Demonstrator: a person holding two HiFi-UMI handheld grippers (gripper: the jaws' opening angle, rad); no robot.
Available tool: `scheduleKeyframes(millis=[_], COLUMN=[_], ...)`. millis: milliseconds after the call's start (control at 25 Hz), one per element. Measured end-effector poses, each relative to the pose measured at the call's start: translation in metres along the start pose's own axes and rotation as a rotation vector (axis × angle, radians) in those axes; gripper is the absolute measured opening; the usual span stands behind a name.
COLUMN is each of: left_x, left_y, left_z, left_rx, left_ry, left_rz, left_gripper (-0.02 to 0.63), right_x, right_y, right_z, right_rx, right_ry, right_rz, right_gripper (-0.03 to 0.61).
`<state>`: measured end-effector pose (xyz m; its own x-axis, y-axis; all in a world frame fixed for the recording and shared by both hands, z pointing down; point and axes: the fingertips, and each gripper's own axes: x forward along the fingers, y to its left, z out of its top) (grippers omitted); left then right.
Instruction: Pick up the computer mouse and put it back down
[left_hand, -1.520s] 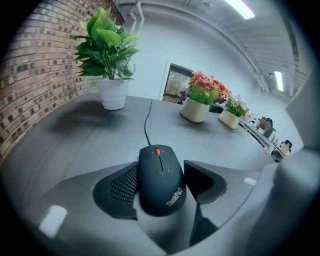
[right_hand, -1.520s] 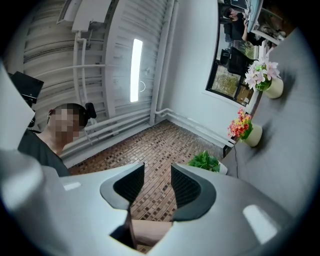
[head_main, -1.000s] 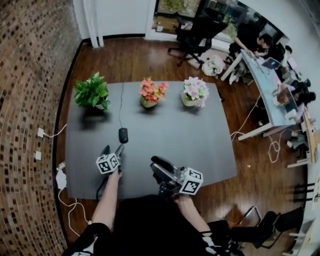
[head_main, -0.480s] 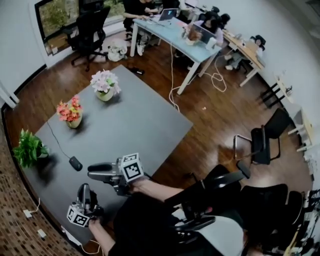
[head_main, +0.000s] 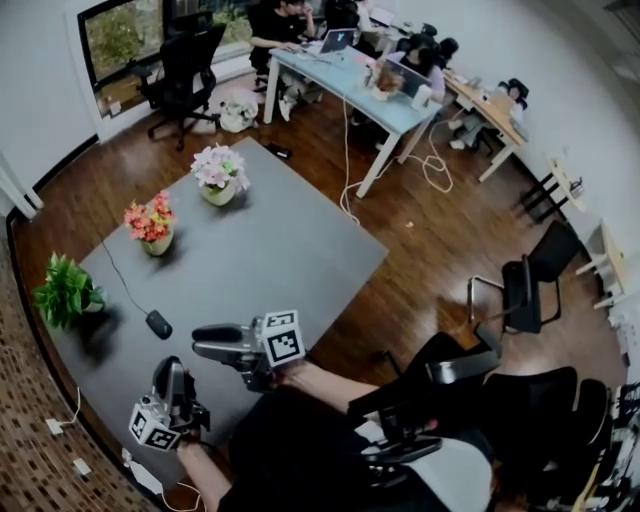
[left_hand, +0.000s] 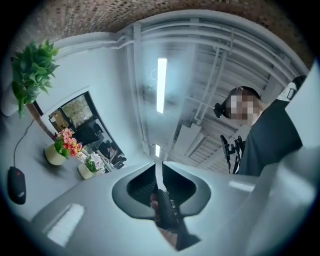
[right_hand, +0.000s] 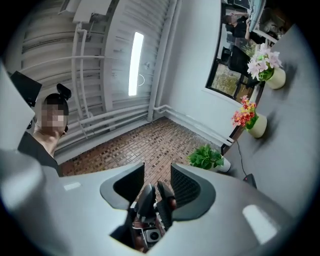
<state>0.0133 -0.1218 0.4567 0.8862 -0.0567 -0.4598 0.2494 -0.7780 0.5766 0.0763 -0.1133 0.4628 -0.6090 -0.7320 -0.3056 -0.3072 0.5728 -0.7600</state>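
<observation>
Black corded computer mouse (head_main: 158, 324) lies flat on the grey matte tabletop (head_main: 270, 250), gripped by neither claw. The left gripper (head_main: 171, 368) is pinched closed on nothing and tilted upward. The right gripper (head_main: 200, 342) stands narrowly parted and empty, apparently idling. A row of potted plants (head_main: 150, 222) lines the table's far side, with dark wood floor (head_main: 430, 240), a brick wall (head_main: 40, 460) and a pale blue office desk (head_main: 350, 85) around it.

Beyond my left tool (head_main: 172, 368) the desk (head_main: 270, 250) looks matt grey, its mouse (head_main: 159, 324) smooth black plastic, the floor (head_main: 420, 230) glossy wood.
</observation>
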Motion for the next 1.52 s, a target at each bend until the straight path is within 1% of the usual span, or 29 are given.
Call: scheduleKeyframes(millis=[160,280,320,400,440,560,640,720,840,1000,1160,1280,1360,1400,1440,1520], left_x=[0.006,0.025,0.03,0.03,0.026,0.007,-0.003,-0.005,-0.006,-0.003,-0.002,-0.008,0.004,0.012,0.015,0.019], left_y=[-0.024,-0.04,-0.045,-0.052,-0.053,-0.046,-0.042,-0.045,-0.05,-0.057,-0.07,-0.076,-0.096,-0.107,-0.115,-0.128], left_z=[0.001,-0.014,-0.018,-0.022,-0.025,-0.033,-0.031,-0.026,-0.023,-0.015,-0.013,-0.035,-0.035,-0.038,-0.05,-0.084], left_rx=[0.025,0.043,0.056,0.091,0.106,0.132,0.135,0.138,0.151,0.186,0.246,0.254,0.26,0.251,0.23,0.181], left_ry=[0.025,0.085,0.109,0.148,0.162,0.195,0.213,0.211,0.208,0.224,0.213,0.207,0.202,0.198,0.191,0.17], left_rz=[-0.038,-0.071,-0.069,-0.037,-0.016,0.029,0.028,0.018,0.018,0.038,0.072,0.11,0.13,0.143,0.161,0.193], left_gripper=[0.008,0.008,0.008,0.008,0.008,0.008,0.008,0.008,0.008,0.008,0.008,0.005,0.005,0.005,0.005,0.005], right_x=[0.0,-0.016,-0.022,-0.031,-0.034,-0.034,-0.027,-0.018,-0.01,-0.011,-0.015,-0.021,-0.034,-0.044,-0.057,-0.088], right_y=[0.007,0.014,0.019,0.028,0.033,0.044,0.046,0.046,0.051,0.061,0.071,0.09,0.107,0.116,0.125,0.143], right_z=[-0.012,-0.012,-0.011,-0.009,-0.007,-0.008,-0.015,-0.025,-0.04,-0.049,-0.051,-0.048,-0.046,-0.044,-0.041,-0.034], right_rx=[-0.016,-0.035,-0.037,-0.044,-0.053,-0.094,-0.118,-0.132,-0.128,-0.125,-0.113,-0.121,-0.127,-0.128,-0.128,-0.13], right_ry=[0.008,-0.011,-0.019,-0.029,-0.029,-0.013,0.002,0.018,0.038,0.071,0.086,0.092,0.087,0.084,0.079,0.068], right_rz=[0.004,-0.003,-0.002,0.003,0.006,0.002,-0.012,-0.026,-0.03,-0.011,0.035,0.091,0.123,0.133,0.138,0.144], right_gripper=[0.16,0.119,0.099,0.043,0.004,0.0,0.0,0.0,0.0,0.0,0.0,0.0,0.0,0.0,0.0,0.0])
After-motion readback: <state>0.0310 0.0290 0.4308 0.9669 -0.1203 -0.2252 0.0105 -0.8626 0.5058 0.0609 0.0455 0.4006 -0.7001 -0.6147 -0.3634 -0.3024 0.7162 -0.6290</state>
